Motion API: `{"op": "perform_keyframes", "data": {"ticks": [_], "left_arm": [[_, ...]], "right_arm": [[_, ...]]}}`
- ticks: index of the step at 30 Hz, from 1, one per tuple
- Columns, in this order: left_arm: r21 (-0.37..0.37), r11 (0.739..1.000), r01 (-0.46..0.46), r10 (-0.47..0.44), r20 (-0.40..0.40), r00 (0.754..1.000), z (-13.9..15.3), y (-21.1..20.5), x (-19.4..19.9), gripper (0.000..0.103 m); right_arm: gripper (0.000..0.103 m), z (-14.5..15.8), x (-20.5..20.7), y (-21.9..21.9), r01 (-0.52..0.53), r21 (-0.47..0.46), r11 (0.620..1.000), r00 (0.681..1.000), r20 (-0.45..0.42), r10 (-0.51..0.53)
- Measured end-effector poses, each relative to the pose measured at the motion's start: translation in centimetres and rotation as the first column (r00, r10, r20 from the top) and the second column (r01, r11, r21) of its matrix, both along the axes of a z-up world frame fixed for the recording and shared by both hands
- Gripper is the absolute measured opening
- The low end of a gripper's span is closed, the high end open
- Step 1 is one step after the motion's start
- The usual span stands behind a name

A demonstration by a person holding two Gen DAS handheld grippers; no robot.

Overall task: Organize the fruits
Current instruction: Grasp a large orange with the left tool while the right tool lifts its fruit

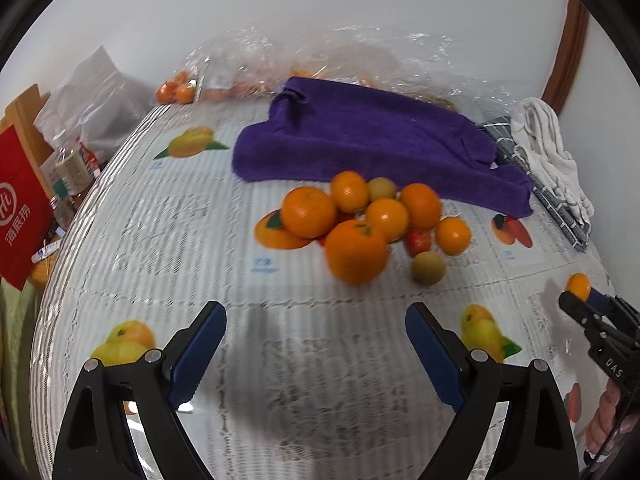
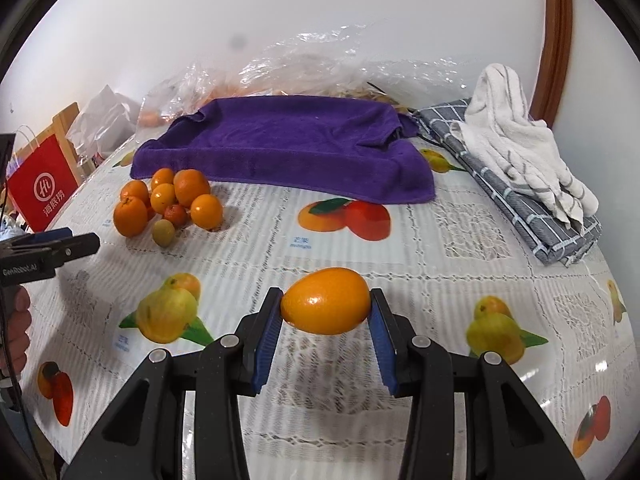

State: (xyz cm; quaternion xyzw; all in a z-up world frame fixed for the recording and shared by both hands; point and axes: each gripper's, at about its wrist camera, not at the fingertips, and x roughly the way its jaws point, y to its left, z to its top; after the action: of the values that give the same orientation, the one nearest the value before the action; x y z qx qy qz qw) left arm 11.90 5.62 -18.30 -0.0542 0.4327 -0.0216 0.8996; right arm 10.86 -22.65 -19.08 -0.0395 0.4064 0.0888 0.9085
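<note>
A pile of oranges with a few small greenish and red fruits lies mid-table, in front of a purple towel. The pile also shows in the right wrist view at the left. My left gripper is open and empty, hovering short of the pile. My right gripper is shut on a small oval orange fruit and holds it just above the tablecloth. In the left wrist view the right gripper shows at the far right with that fruit.
The table has a white lace cloth printed with fruit pictures. Folded grey and white cloths lie at the right. Clear plastic bags with more fruit sit behind the towel. A red paper bag stands off the left edge.
</note>
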Motion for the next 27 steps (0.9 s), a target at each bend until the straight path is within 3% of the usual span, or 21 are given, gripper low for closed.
{"op": "perform_keyframes", "data": {"ticks": [12, 17, 19, 25, 27], "left_arm": [[-0.026, 1.0, -0.002, 0.002, 0.0, 1.0, 0.2, -1.4, 2.3, 0.09], [-0.022, 0.999, -0.024, 0.024, -0.016, 1.0, -0.7, -1.9, 3.5, 0.073], [-0.015, 0.999, -0.035, 0.035, -0.011, 0.999, -0.9, -2.1, 3.8, 0.071], [-0.063, 0.998, -0.03, 0.028, -0.033, 0.999, -1.6, -2.0, 4.4, 0.04], [-0.061, 0.998, -0.028, 0.025, -0.036, 0.999, -1.6, -2.2, 4.6, 0.04]], "right_arm": [[0.042, -0.1, 1.0, 0.2, 0.004, 0.023, 1.0, 1.0, -0.002, -0.004], [0.042, 0.1, 0.8, -0.4, 0.017, 0.017, 1.0, 1.0, 0.005, -0.017], [0.042, 0.1, 0.7, -0.6, 0.022, 0.008, 1.0, 1.0, 0.005, -0.022], [0.042, 0.2, 1.1, -1.5, 0.034, -0.007, 0.999, 0.999, 0.001, -0.034], [0.042, 0.4, 1.2, -1.7, 0.042, -0.001, 0.999, 0.999, 0.001, -0.042]]}}
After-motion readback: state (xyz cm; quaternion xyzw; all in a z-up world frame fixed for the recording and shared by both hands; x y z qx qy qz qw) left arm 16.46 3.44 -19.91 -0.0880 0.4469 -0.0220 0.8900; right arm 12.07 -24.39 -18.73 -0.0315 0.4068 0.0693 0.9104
